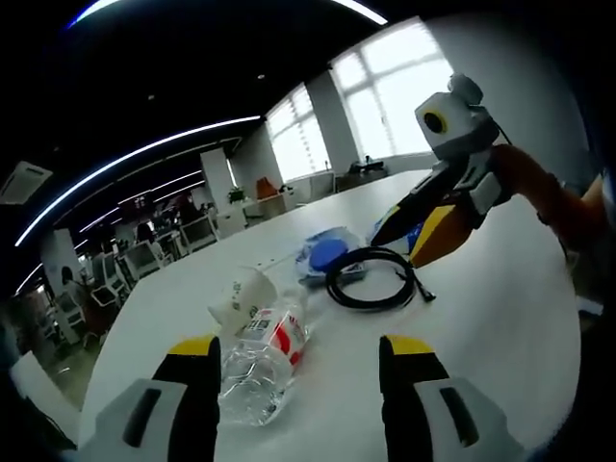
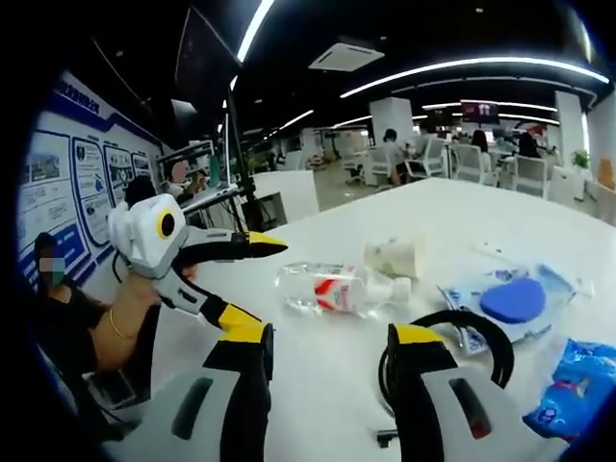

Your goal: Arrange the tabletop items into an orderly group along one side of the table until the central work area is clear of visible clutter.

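On the white table [image 1: 500, 318] a clear plastic bottle [image 1: 265, 361] with a red-and-white label lies on its side. My left gripper [image 1: 303, 385] stands open just before it, nothing between the fingers. A paper cup [image 1: 241, 296] lies tipped over behind the bottle. Farther on lie a coiled black cable [image 1: 371, 279] and a clear bag with a blue disc [image 1: 327, 255]. My right gripper [image 1: 397, 248] comes in from the right, open, over a blue packet [image 1: 416, 234]. In the right gripper view, my right gripper [image 2: 332, 375] is open near the cable [image 2: 481, 332]. Beyond it lie the bottle [image 2: 337, 289], cup [image 2: 395, 255], blue disc [image 2: 515, 298] and packet [image 2: 577, 385]. My left gripper [image 2: 265, 289] is open at the left.
The table [image 2: 462, 212] is long and curved, with bare white surface to the right of the cable. A person's hand [image 2: 125, 318] holds the left gripper. Office chairs and desks [image 1: 144, 255] stand beyond the far edge, and windows [image 1: 385, 96] are behind.
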Demonstrator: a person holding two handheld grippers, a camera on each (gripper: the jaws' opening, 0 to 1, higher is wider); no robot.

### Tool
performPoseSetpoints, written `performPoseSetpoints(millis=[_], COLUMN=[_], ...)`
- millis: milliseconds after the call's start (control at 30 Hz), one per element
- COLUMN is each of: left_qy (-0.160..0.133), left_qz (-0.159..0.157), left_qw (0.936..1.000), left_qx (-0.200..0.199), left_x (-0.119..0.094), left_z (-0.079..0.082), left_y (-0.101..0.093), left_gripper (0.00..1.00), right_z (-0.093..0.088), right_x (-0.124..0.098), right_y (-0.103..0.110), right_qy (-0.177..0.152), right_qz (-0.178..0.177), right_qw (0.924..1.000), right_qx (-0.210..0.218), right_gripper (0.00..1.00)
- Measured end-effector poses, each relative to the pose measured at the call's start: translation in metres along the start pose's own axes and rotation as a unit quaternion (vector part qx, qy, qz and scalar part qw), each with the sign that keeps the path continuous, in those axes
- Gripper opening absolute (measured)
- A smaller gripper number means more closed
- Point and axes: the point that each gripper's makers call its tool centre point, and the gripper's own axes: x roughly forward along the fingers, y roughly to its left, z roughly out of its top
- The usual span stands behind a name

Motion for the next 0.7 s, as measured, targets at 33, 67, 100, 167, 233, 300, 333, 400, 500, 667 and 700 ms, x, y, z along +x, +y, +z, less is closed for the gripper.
performPoseSetpoints(millis=[33,67,100,167,233,300,333,400,500,667,700], left_qy=[0.002,0.003,0.004,0.007,0.007,0.009,0.009,0.01,0.011,0.015,0.015], left_qz=[0.0,-0.001,-0.001,-0.002,-0.004,-0.004,-0.004,-0.004,-0.005,-0.006,-0.005], left_qw=[1.0,1.0,1.0,1.0,0.9999,0.9999,0.9999,0.9999,0.9999,0.9998,0.9998], left_qx=[0.001,0.002,0.002,0.005,0.006,0.007,0.008,0.008,0.009,0.012,0.013], left_x=[0.001,0.002,0.002,0.003,0.004,0.005,0.006,0.007,0.009,0.012,0.012], left_z=[-0.001,-0.001,-0.001,-0.002,-0.002,-0.002,-0.002,-0.002,-0.002,-0.004,-0.004], left_y=[0.0,0.001,0.001,0.0,0.0,0.0,0.0,0.0,0.001,0.001,0.002], left_gripper=[0.66,0.66,0.66,0.66,0.66,0.66,0.66,0.66,0.66,0.66,0.66], right_z=[0.001,0.001,0.002,0.002,0.001,0.0,-0.001,-0.001,-0.001,-0.002,-0.003], right_x=[0.001,0.003,0.003,0.006,0.007,0.008,0.008,0.009,0.01,0.013,0.014], right_y=[0.0,0.0,0.0,-0.001,-0.001,0.0,0.0,0.001,-0.001,-0.004,-0.005], right_qy=[-0.001,-0.003,-0.005,-0.005,-0.003,0.0,0.0,-0.001,0.0,0.003,0.004], right_qz=[0.001,0.004,0.005,0.005,0.006,0.007,0.008,0.011,0.011,0.008,0.008], right_qw=[1.0,1.0,0.9999,0.9998,0.9998,0.9998,0.9998,0.9998,0.9997,0.9997,0.9995], right_qx=[0.004,0.009,0.014,0.019,0.02,0.016,0.016,0.018,0.02,0.025,0.029], right_gripper=[0.45,0.45,0.45,0.45,0.45,0.45,0.45,0.45,0.44,0.43,0.43])
